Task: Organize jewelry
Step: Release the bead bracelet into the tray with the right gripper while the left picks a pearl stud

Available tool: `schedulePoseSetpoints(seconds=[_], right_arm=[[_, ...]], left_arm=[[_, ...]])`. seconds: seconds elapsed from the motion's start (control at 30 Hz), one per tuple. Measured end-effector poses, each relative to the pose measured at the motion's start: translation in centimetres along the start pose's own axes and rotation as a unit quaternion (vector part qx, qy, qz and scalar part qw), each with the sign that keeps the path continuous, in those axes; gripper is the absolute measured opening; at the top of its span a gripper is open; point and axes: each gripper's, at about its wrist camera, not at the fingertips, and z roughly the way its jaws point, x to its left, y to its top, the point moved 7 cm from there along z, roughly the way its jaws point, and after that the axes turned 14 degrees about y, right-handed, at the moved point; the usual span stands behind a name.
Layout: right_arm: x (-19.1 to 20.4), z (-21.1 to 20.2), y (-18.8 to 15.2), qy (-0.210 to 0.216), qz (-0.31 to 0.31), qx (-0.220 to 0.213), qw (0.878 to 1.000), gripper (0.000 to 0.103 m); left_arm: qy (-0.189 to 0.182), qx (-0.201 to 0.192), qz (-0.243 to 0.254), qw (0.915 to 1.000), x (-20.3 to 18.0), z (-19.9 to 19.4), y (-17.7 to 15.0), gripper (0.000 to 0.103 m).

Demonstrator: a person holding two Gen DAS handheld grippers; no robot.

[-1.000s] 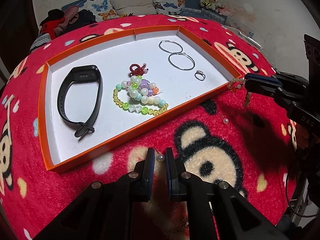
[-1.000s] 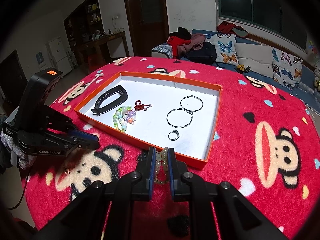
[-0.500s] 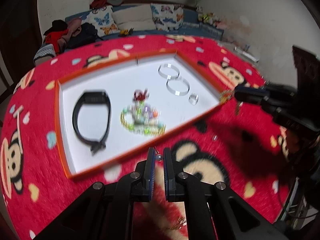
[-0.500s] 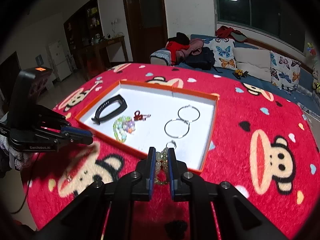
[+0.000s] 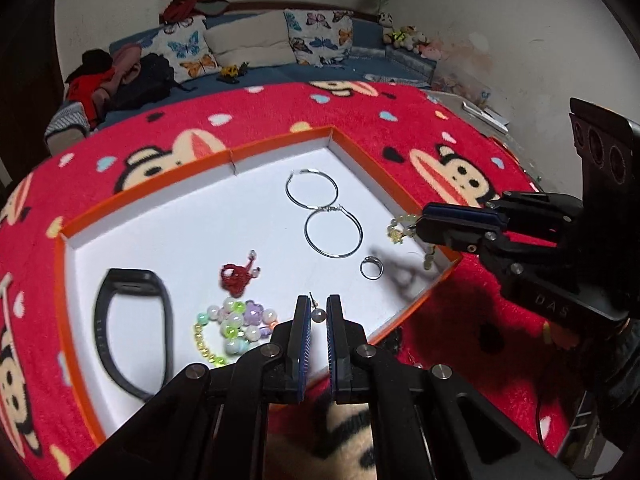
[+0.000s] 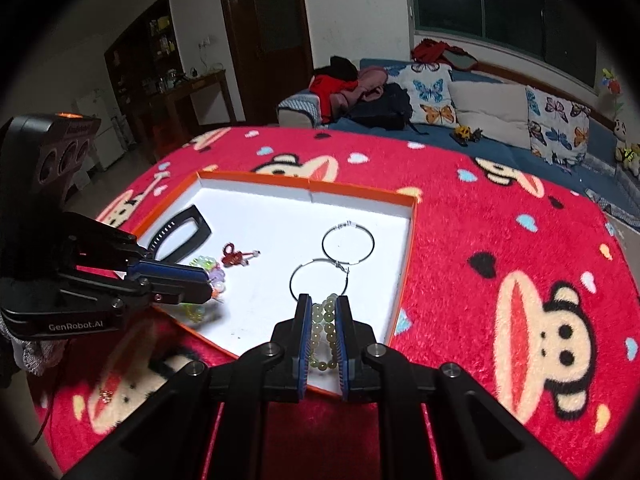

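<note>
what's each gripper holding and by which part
Left gripper pinches a pearl stud earring at its pearl end. Right gripper clamps a pale bead bracelet across its strands.

Fuzzy red plush blanket everywhere, deep pile. The orange tray reads as matt cardboard, white paper floor. Thin polished metal hoop earrings gleam; the band ring shines too. Glossy translucent plastic beads, matt black rubbery wristband.
</note>
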Motion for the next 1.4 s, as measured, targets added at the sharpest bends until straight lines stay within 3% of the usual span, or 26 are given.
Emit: schedulePoseSetpoints(seconds=[0.23, 0.6, 0.83, 1.13, 1.33, 1.4], right_arm=[[0.1, 1.2, -0.8, 0.002, 0.0, 0.021, 1.0, 0.014], [0.7, 0.9, -0.9, 0.001, 0.0, 0.03, 1.0, 0.014], [1.4, 0.1, -1.2, -0.004, -0.005, 0.03, 1.0, 0.024], [2.3, -1.1, -1.8, -0.002, -0.013, 0.026, 1.0, 0.025], [2.2, -1.1, -2.1, 0.003, -0.008, 0.024, 1.0, 0.025], [2.2, -1.1, -2.2, 0.003, -0.008, 0.024, 1.0, 0.025]], left_arm=[[0.007, 0.017, 0.003, 0.9998, -0.1, 2.1, -0.4, 0.009], [-0.003, 0.022, 0.007, 0.9997, -0.6, 1.9, -0.7, 0.01], [-0.005, 0.036, 0.005, 0.9993, -0.6, 2.3, -0.9, 0.01], [-0.028, 0.034, -0.015, 0.9989, 0.2, 0.9, -1.1, 0.01], [-0.033, 0.04, -0.019, 0.9985, 0.3, 0.8, -1.5, 0.021], [-0.032, 0.034, -0.021, 0.9987, 0.4, 0.4, -1.6, 0.029]])
